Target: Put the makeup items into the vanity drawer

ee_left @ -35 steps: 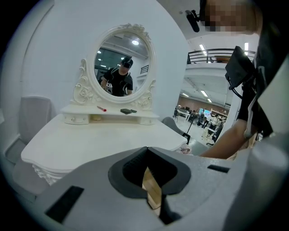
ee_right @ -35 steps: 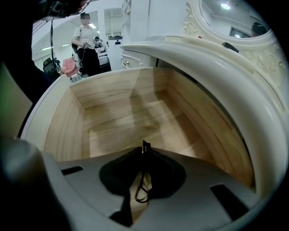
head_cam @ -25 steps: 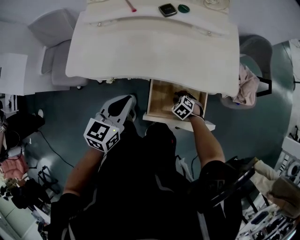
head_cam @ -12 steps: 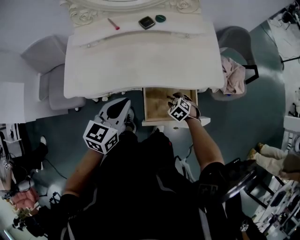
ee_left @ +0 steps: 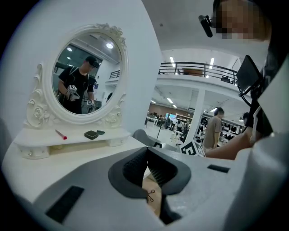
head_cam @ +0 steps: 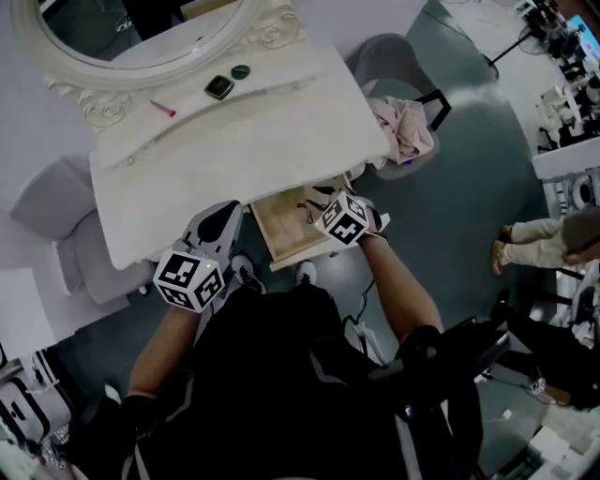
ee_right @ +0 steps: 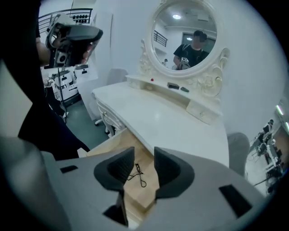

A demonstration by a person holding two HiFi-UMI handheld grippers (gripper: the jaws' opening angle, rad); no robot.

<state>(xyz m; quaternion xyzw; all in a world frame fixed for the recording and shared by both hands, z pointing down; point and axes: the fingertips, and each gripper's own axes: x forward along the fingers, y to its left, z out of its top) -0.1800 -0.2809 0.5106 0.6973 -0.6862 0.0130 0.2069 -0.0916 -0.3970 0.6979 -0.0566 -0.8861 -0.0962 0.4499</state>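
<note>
Overhead, I can barely make out either pair of jaws, because the marker cubes cover them. The eyelash curler (head_cam: 307, 202) is only a thin dark squiggle in the open drawer (head_cam: 281, 230). My gripper views settle it. The right gripper (ee_right: 143, 155) has its jaws apart with nothing between them, and through the gap I see the curler lying flat on the drawer's wooden bottom. The left gripper (ee_left: 146, 158), just left of the drawer, has its pad tips pressed together and holds nothing. A narrow slit below them shows a sliver of wood and the curler's loops; the gripper's own body cuts off the rest. Far back on the white vanity (head_cam: 234, 159), on the raised shelf under the round mirror (head_cam: 141, 28), lie a red stick (head_cam: 162, 108), a dark compact (head_cam: 219, 87) and a green disc (head_cam: 241, 71) just beside it, all too small to identify further. To the right, a grey chair (head_cam: 375, 56) carries a pink cloth (head_cam: 403, 127) over a dark grey-green floor (head_cam: 459, 216).
</note>
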